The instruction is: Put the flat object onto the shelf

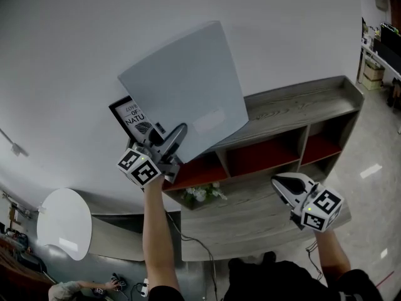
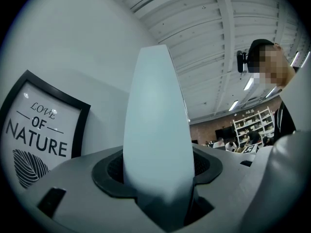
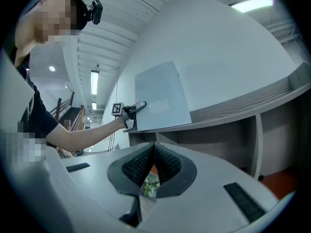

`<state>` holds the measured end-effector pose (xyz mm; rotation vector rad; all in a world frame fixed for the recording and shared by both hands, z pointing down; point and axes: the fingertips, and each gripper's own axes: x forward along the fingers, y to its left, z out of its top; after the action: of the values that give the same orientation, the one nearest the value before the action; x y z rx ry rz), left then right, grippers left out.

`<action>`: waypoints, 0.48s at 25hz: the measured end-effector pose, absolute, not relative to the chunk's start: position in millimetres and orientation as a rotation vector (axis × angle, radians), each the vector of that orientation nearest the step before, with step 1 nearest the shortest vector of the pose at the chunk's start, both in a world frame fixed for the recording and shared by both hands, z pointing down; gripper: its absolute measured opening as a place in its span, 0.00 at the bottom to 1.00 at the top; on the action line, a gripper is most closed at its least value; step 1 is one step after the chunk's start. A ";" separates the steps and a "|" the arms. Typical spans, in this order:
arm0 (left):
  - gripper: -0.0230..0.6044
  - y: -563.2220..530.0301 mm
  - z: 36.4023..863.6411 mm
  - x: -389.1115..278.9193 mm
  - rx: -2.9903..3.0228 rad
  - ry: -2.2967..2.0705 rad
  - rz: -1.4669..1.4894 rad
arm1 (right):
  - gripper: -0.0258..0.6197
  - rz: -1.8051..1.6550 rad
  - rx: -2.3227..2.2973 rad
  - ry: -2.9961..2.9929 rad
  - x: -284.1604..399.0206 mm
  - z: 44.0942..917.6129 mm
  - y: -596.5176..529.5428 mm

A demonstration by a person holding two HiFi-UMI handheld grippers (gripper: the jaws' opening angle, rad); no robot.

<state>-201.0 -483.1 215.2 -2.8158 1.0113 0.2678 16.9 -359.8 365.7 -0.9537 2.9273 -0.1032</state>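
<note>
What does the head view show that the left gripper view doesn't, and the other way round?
Only the head view: the wooden shelf with its red-backed compartments, the flowers and the right gripper. Only the left gripper view: the ribbed ceiling, and a close look into the left gripper, its jaws opening. Both: the flat panel standing between those jaws, and the framed print beside it.

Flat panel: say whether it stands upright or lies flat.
Upright: the flat panel stands on its edge on the shelf top.
</note>
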 end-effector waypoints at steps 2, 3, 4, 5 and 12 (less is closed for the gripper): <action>0.52 -483.5 213.2 -200.3 -2.812 0.999 0.271 | 0.06 -0.104 -0.955 2.928 17.7 365.9 -360.6; 0.52 -483.7 212.5 -200.2 -2.809 0.989 0.277 | 0.06 -0.107 -0.955 2.928 18.2 366.5 -360.8; 0.52 -483.9 212.1 -200.4 -2.806 0.977 0.282 | 0.06 -0.110 -0.955 2.927 18.4 367.3 -361.0; 0.52 -484.5 212.2 -201.0 -2.806 0.966 0.286 | 0.06 -0.112 -0.955 2.927 18.4 368.3 -361.1; 0.53 -488.3 213.9 -202.1 -2.827 0.915 0.304 | 0.06 -0.125 -0.962 2.930 19.7 371.8 -363.3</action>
<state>-202.1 -488.3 213.9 -2.8273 0.9145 0.3044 19.7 -363.3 371.8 -0.9621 2.9299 -0.1250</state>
